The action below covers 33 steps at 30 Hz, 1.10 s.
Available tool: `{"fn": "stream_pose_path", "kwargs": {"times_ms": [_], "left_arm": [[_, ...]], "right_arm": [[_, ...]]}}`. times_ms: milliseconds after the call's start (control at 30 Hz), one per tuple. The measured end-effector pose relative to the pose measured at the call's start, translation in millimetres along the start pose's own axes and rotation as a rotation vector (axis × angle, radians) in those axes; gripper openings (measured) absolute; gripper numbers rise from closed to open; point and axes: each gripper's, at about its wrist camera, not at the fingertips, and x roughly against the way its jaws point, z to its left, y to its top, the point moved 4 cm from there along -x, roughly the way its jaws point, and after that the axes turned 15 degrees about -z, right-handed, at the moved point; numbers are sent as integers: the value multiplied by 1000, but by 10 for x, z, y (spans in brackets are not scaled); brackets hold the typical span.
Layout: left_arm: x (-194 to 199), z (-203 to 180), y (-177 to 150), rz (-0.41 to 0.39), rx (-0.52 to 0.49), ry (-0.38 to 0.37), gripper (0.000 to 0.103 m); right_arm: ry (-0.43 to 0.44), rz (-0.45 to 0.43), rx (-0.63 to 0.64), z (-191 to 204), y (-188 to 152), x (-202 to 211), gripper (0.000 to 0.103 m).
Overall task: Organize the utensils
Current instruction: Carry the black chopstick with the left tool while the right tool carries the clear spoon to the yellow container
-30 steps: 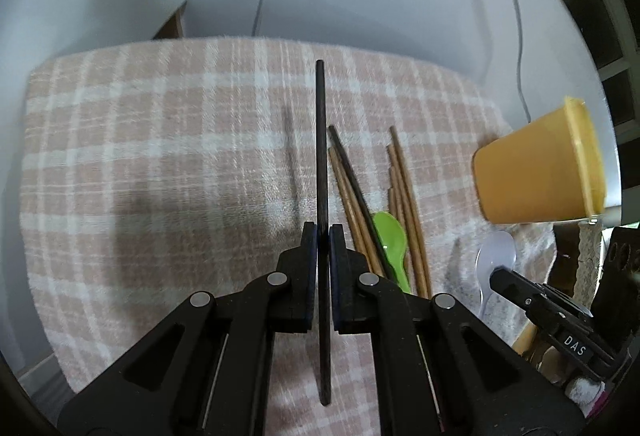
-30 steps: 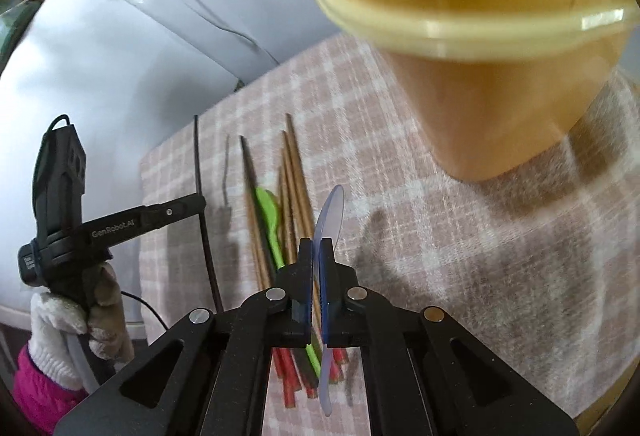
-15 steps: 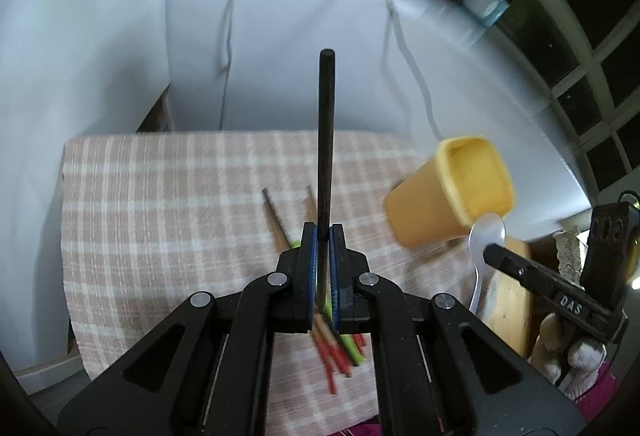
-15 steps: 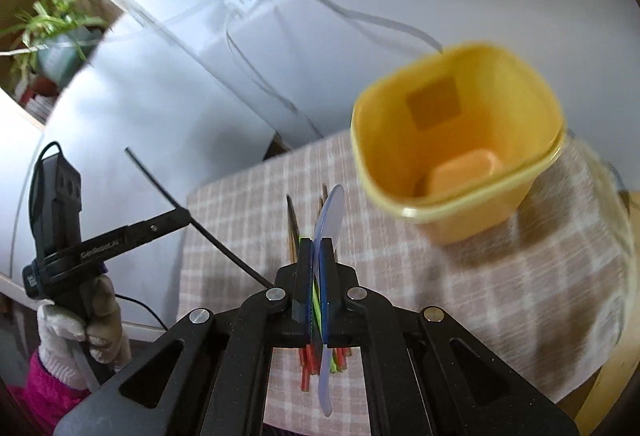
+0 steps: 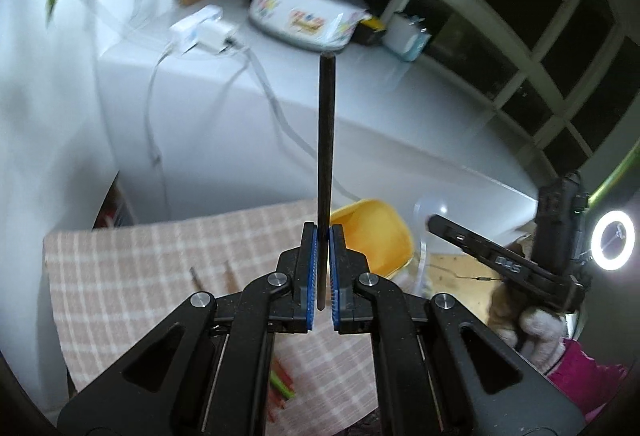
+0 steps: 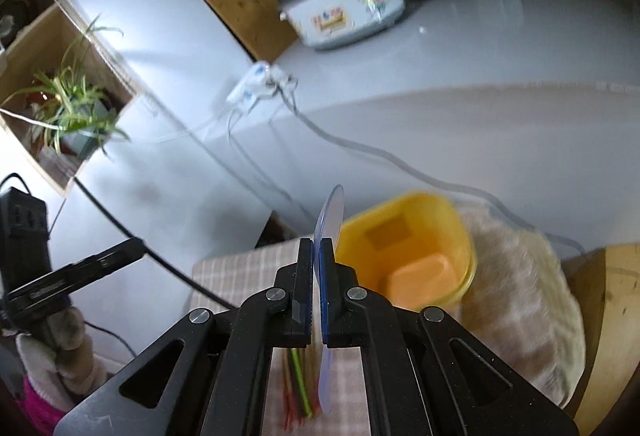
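My left gripper (image 5: pixel 323 232) is shut on a black chopstick (image 5: pixel 326 139) that sticks up and forward out of its jaws. My right gripper (image 6: pixel 316 248) is shut on a translucent spoon (image 6: pixel 331 215), held edge-on. Both hang high above the pink checked cloth (image 5: pixel 152 260). An open yellow container (image 6: pixel 412 252) stands upright on the cloth, just right of and below the spoon's bowl. Several brown chopsticks and a green utensil (image 6: pixel 296 388) lie on the cloth beneath the jaws. In the right wrist view the left gripper (image 6: pixel 132 248) shows at the left, with the black chopstick (image 6: pixel 176 272) slanting across.
Behind the table runs a white counter with a flowered rice cooker (image 5: pixel 304 11), a power strip (image 5: pixel 200 31) and trailing cables. A potted plant (image 6: pixel 68 107) sits in a wooden box. A fluffy cream cloth (image 6: pixel 520 296) and a wooden surface (image 6: pixel 612 300) lie right of the container.
Both grippers have risen well above the table with the chopstick and the spoon still clamped. The cloth and yellow container now look smaller and lower, and the counter behind has come into view.
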Motion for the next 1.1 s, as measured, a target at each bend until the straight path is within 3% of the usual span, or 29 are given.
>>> {"fn": "stream_pose_path", "kwargs": {"times_ms": [267, 467, 733, 1100], "left_arm": [[-378, -384, 119, 3, -51, -36, 3], [-737, -455, -63, 55, -52, -41, 3], [-1031, -449, -285, 114, -53, -21, 3], [-1383, -464, -558, 193, -98, -8, 3]], "right_arm": [[-76, -109, 89, -205, 274, -287, 2], [-113, -133, 119, -395, 234, -539, 2], [-120, -76, 134, -560, -43, -767, 2], [-91, 68, 102, -622, -107, -766, 2]]}}
